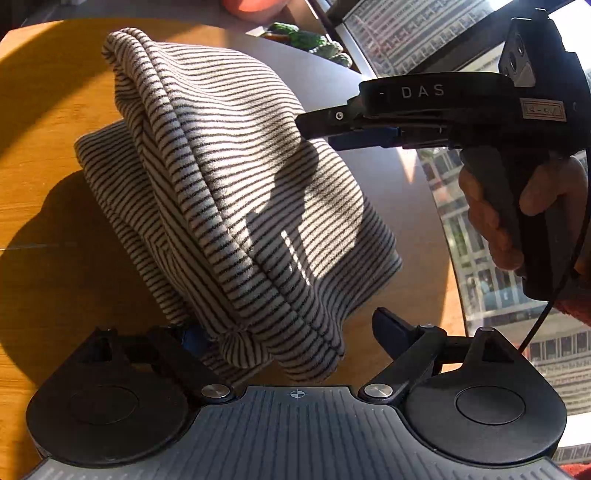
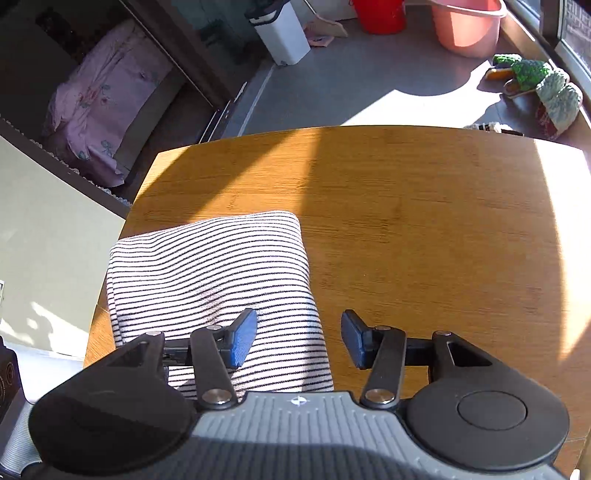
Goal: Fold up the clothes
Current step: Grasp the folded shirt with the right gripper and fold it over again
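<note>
Lying folded on the wooden surface [image 2: 406, 206], the striped garment [image 1: 229, 192] fills the middle of the left wrist view, its upper layers humped over a flatter layer beneath. In the right wrist view the same cloth sits at lower left of the frame, flat and squared off, near the surface's left edge.

The left gripper [image 1: 291, 332] has its fingers spread wide at the bottom of its own view; a rolled corner of the garment lies between them, close against the left finger, while the right finger [image 1: 391, 332] stands clear of the cloth. They are not pinching it.

The right gripper [image 2: 299, 339] also has its fingers apart. Its left blue pad [image 2: 243, 339] hangs over the striped cloth and the other over bare wood; nothing is clamped. Whether that pad touches the cloth cannot be told. In the left wrist view this gripper enters from the upper right, held by a hand [image 1: 495, 218], its tips at the garment's right side.

Beyond the surface, at upper right of the right wrist view, are a pink basin [image 2: 465, 26] and a red bucket [image 2: 380, 14].
</note>
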The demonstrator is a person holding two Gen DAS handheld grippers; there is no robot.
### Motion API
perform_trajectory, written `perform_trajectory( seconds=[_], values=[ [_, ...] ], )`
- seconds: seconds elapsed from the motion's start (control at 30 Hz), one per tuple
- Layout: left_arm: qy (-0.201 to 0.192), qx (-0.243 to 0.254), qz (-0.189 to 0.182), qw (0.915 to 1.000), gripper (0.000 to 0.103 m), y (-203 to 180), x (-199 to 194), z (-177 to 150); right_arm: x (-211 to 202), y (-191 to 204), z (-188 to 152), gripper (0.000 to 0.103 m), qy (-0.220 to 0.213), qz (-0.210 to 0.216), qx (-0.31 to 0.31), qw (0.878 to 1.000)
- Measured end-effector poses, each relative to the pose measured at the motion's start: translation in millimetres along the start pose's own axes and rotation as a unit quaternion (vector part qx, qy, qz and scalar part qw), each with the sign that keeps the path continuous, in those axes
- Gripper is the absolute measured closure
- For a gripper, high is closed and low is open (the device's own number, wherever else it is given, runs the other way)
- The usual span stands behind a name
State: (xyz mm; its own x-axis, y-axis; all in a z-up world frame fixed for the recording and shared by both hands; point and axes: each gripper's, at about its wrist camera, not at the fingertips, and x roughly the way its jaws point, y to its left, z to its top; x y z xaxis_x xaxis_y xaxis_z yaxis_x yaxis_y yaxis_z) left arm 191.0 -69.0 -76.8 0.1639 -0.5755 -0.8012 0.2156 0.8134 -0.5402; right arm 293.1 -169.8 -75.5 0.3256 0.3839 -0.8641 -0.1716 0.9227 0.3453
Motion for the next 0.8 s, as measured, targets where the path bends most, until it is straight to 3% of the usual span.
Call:
perform_trajectory(
  seconds=[0.1, 0.23, 0.3, 0.37, 0.43, 0.53, 0.6, 0.67, 0.73, 0.8],
  values=[
    [-0.01, -0.025, -0.045, 0.9986, 0.012, -11, 16, -5, 9, 21, 20, 0.04, -0.003, -0.024, -0.087, 0.996],
    [-0.026, -0.042, -0.043, 0.9979, 0.014, -11, 7, -13, -3, 54, 24, 0.043, -0.017, -0.056, -0.177, 0.982],
    [-0.041, -0.054, -0.01, 0.9976, 0.014, 0, -13, -23, -18, 72, 12, 0.046, -0.031, -0.042, -0.219, 0.974],
    [-0.05, -0.072, 0.053, 0.9947, 0.018, 15, -32, -34, -29, 92, -5, 0.051, -0.034, -0.022, -0.252, 0.967],
    [-0.058, -0.098, 0.124, 0.9858, 0.027, 31, -46, -41, -33, 112, -26, 0.052, -0.029, 0.0, -0.285, 0.958],
    [-0.076, -0.17, 0.153, 0.9706, 0.048, 57, -56, -40, -26, 138, -55, 0.052, -0.023, -0.002, -0.335, 0.942],
    [-0.084, -0.206, 0.162, 0.9614, 0.059, 69, -55, -35, -13, 151, -70, 0.052, -0.024, -0.03, -0.366, 0.93],
    [-0.102, -0.22, 0.154, 0.958, 0.063, 74, -54, -29, 2, 155, -79, 0.052, -0.033, -0.064, -0.399, 0.914],
    [-0.115, -0.224, 0.126, 0.9595, 0.067, 71, -53, -27, 12, 156, -84, 0.053, -0.035, -0.082, -0.429, 0.899],
    [-0.123, -0.225, 0.106, 0.9608, 0.067, 69, -52, -24, 11, 157, -83, 0.062, -0.034, -0.08, -0.436, 0.896]
  ],
)
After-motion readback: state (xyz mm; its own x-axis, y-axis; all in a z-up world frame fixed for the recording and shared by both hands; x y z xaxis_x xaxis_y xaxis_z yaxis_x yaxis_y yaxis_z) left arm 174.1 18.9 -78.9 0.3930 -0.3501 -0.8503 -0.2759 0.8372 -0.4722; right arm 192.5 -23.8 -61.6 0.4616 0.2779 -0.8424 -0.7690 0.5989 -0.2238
